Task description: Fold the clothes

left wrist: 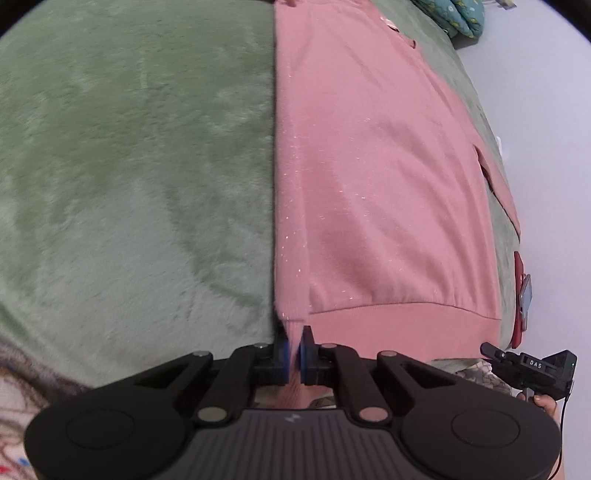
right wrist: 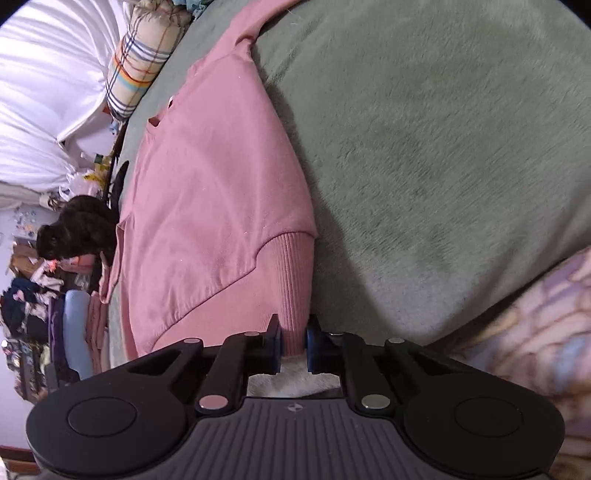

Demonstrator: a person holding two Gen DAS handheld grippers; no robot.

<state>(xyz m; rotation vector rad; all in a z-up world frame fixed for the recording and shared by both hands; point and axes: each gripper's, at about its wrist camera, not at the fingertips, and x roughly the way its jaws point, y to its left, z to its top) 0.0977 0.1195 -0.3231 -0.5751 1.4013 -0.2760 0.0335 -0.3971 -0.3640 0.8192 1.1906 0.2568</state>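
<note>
A pink sweatshirt [left wrist: 376, 177] lies flat on a green fleece blanket [left wrist: 129, 166]. Its left side is folded over in a straight edge. My left gripper [left wrist: 294, 349] is shut on the sweatshirt's bottom hem at the folded corner. In the right wrist view the same pink sweatshirt [right wrist: 207, 177] runs up and to the left, and my right gripper [right wrist: 293, 341] is shut on its ribbed hem band [right wrist: 291, 280] at the other corner. The other gripper [left wrist: 532, 365] shows at the left view's lower right edge.
The green blanket [right wrist: 443, 147] covers the bed on both sides. A plaid pillow [right wrist: 144, 55] and white bedding [right wrist: 48, 92] lie at the far left. Piles of clothes [right wrist: 44, 302] sit beside the bed. A teal patterned cushion [left wrist: 454, 14] is at the top.
</note>
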